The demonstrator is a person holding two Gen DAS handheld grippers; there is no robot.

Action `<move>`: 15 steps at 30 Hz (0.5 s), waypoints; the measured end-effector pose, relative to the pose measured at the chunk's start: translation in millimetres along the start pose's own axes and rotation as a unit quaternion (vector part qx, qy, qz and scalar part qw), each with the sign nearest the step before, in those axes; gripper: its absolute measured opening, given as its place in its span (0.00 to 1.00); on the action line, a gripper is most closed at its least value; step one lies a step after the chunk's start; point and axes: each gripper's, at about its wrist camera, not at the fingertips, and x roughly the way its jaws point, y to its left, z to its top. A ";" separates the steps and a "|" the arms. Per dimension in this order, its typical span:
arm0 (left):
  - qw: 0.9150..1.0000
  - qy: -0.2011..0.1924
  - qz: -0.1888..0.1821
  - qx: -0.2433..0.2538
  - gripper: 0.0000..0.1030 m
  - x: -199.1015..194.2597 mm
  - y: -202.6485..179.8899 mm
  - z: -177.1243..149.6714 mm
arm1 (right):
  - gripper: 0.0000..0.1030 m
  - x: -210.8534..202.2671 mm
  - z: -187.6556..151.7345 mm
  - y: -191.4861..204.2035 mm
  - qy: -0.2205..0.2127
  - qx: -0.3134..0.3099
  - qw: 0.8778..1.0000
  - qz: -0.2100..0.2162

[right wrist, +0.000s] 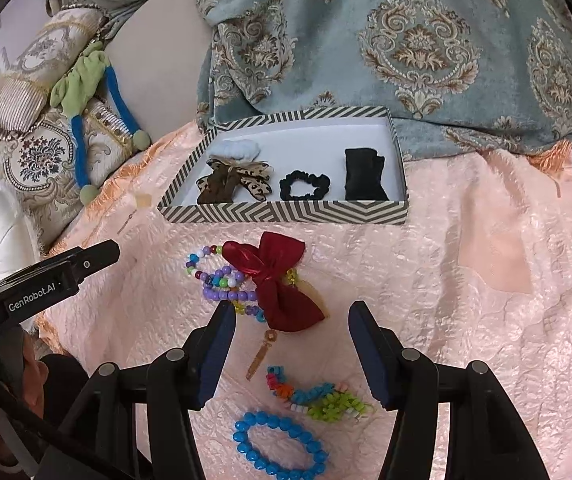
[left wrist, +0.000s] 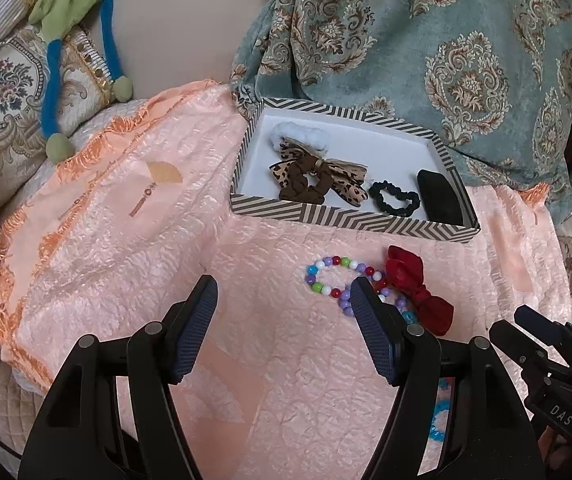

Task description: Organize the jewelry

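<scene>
A striped shallow box (left wrist: 350,222) (right wrist: 286,214) on the peach bedspread holds a leopard bow with a brown scrunchie (left wrist: 314,176) (right wrist: 234,184), a white scrunchie (left wrist: 298,132), a black scrunchie (left wrist: 394,198) (right wrist: 304,186) and a black pouch (left wrist: 440,196) (right wrist: 364,174). In front of it lie a red bow (left wrist: 416,288) (right wrist: 278,280), multicoloured bead bracelets (left wrist: 326,276) (right wrist: 222,280), a blue bead bracelet (right wrist: 280,448) and a spiky multicolour band (right wrist: 318,396). My left gripper (left wrist: 284,292) is open and empty, left of the beads. My right gripper (right wrist: 292,314) is open and empty, just short of the red bow.
Patterned cushions (left wrist: 2,100) and a green-and-blue soft toy (left wrist: 70,12) lie at the far left. A teal patterned blanket (left wrist: 446,40) is heaped behind the box. The right gripper's body (left wrist: 554,364) shows at the lower right of the left wrist view.
</scene>
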 end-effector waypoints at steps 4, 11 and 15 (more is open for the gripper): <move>1.000 -0.003 0.000 -0.001 0.67 -1.6 -0.9 0.3 | 0.55 -1.5 1.2 -0.4 -0.002 0.001 1.000 0.000; 1.000 -0.007 0.000 0.005 0.67 -4.3 -5.5 2.1 | 0.55 -5.2 2.3 0.8 -0.008 0.000 1.000 -0.003; 1.000 -0.007 -0.002 0.006 0.67 -4.6 -7.8 1.8 | 0.55 -6.5 3.7 1.0 -0.012 -0.002 1.000 -0.010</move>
